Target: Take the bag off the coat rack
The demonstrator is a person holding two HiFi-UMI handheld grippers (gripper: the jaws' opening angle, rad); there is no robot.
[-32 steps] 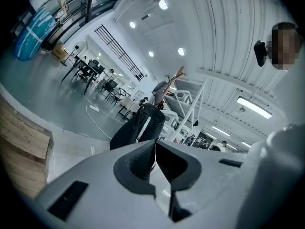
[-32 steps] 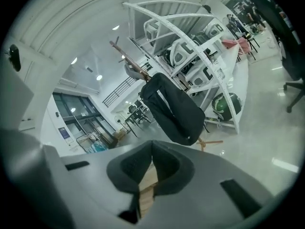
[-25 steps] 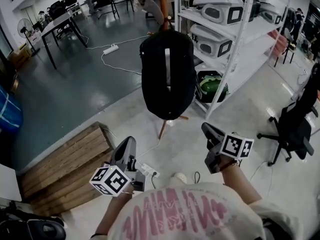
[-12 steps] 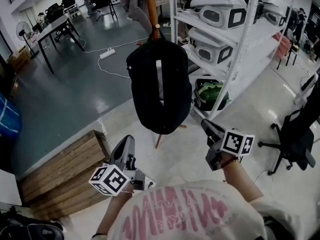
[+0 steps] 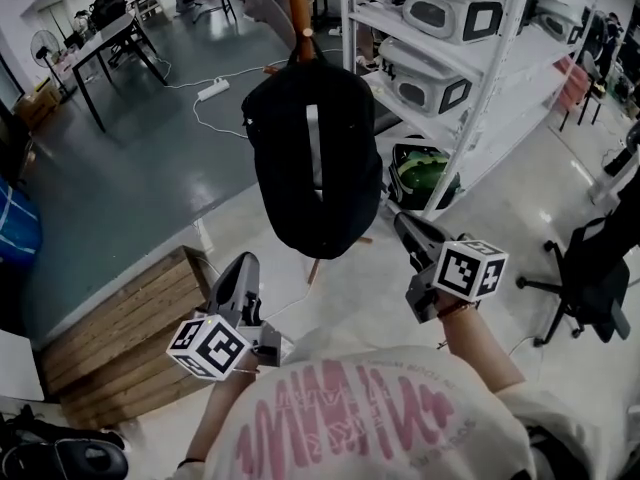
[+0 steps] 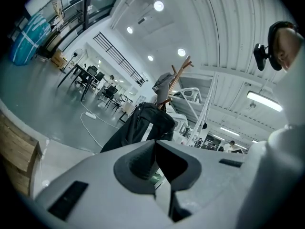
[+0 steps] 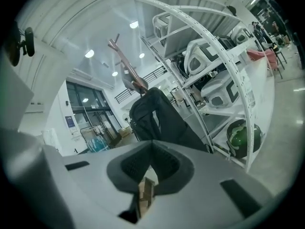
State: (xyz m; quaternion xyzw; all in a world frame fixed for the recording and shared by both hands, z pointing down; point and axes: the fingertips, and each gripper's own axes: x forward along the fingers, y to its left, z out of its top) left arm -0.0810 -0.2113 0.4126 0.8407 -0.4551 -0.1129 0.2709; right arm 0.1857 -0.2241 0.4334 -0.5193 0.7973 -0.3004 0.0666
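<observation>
There's the bag (image 5: 315,163), black with a pale stripe, hanging off the wooden coat rack (image 5: 297,3) beside the white shelving (image 5: 470,78), clear of the floor. The left claw (image 5: 243,268) is closed with nothing in it, and the right claw (image 5: 405,226) is closed and empty too. Both are held low, short of the bag. This reads as the approach, with no contact yet. Next, I'd say, a claw must open, reach up to the bag's top at the peg, grip there and lift it off.
</observation>
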